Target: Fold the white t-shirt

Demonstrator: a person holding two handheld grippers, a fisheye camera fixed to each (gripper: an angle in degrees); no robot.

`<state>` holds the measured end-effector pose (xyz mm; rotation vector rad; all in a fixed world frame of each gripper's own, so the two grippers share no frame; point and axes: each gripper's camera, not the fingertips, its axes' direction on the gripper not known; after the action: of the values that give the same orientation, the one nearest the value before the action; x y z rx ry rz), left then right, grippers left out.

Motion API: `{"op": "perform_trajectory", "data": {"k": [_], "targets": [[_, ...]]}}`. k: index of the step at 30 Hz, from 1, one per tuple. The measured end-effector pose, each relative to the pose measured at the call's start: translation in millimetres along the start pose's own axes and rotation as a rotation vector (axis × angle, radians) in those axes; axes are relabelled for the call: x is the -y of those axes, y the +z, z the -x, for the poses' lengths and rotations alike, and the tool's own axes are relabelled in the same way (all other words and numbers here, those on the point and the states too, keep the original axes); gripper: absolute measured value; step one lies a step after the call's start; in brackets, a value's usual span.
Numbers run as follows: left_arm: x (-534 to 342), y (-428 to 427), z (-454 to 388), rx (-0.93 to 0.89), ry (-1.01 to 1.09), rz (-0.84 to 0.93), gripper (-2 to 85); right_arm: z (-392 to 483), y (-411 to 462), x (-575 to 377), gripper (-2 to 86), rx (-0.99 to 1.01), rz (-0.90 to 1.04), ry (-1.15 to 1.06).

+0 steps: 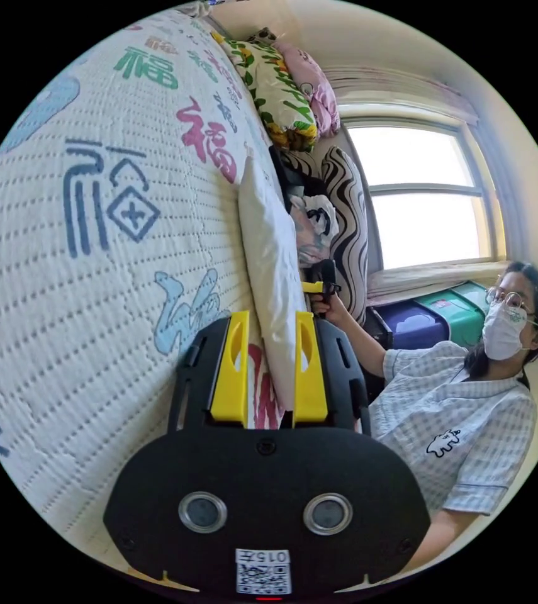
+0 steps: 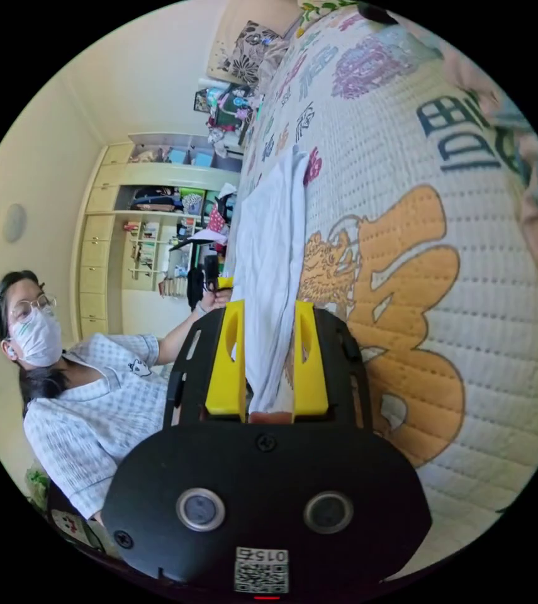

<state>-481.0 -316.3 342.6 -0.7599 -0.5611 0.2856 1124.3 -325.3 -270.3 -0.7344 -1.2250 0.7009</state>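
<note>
The white t-shirt (image 1: 273,251) lies as a long narrow strip on the quilted bed cover (image 1: 105,207). My left gripper (image 1: 273,318) is open, its yellow jaws standing either side of one end of the strip. At the strip's far end a hand holds the right gripper (image 1: 323,283). In the right gripper view the t-shirt (image 2: 272,245) runs away from my right gripper (image 2: 269,306), which is open with the cloth's near end between its jaws. The left gripper (image 2: 212,277) sits at the far end, held by a hand.
The bed cover (image 2: 420,207) bears large printed characters. Pillows (image 1: 278,94) and a striped cushion (image 1: 347,214) are piled by the window (image 1: 429,195). Storage boxes (image 1: 435,318) stand under the window. A person in a checked shirt (image 2: 92,402) stands beside the bed, with shelves (image 2: 155,220) behind.
</note>
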Motion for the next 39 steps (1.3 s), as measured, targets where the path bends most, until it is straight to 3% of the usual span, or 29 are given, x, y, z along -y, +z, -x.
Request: {"op": "perform_trajectory", "data": {"k": [3, 9, 12, 16, 19, 23, 25, 31, 39], "targets": [[-11, 6, 5, -0.081, -0.024, -0.046, 9.4, -9, 7, -3, 9.2, 0.073, -0.041, 0.014], [-4, 28, -15, -0.038, -0.001, 0.020, 3.9, 1, 39, 11, 3.7, 0.069, 0.104, -0.017], [-20, 14, -12, -0.108, -0.050, -0.002, 2.3, -2, 36, 1, 2.6, 0.090, 0.136, 0.030], [-45, 8, -19, -0.026, -0.079, 0.045, 6.0, -2, 22, -21, 3.1, 0.058, 0.131, 0.081], [-66, 10, -21, -0.148, -0.115, 0.005, 11.8, 2, 22, -29, 8.0, 0.089, 0.111, 0.074], [-85, 23, -40, -0.096, -0.086, 0.080, 12.3, 18, 43, -17, 9.0, 0.050, 0.259, 0.028], [-92, 24, -48, -0.086, -0.091, 0.059, 11.2, 26, 49, -11, 4.6, -0.006, 0.306, 0.016], [-106, 41, -70, -0.076, -0.088, 0.033, 2.1, 19, 28, -16, 0.3, -0.048, 0.221, 0.096], [-139, 47, -81, -0.015, -0.184, 0.031, 4.7, 11, 38, -28, 4.5, 0.008, 0.255, 0.156]]}}
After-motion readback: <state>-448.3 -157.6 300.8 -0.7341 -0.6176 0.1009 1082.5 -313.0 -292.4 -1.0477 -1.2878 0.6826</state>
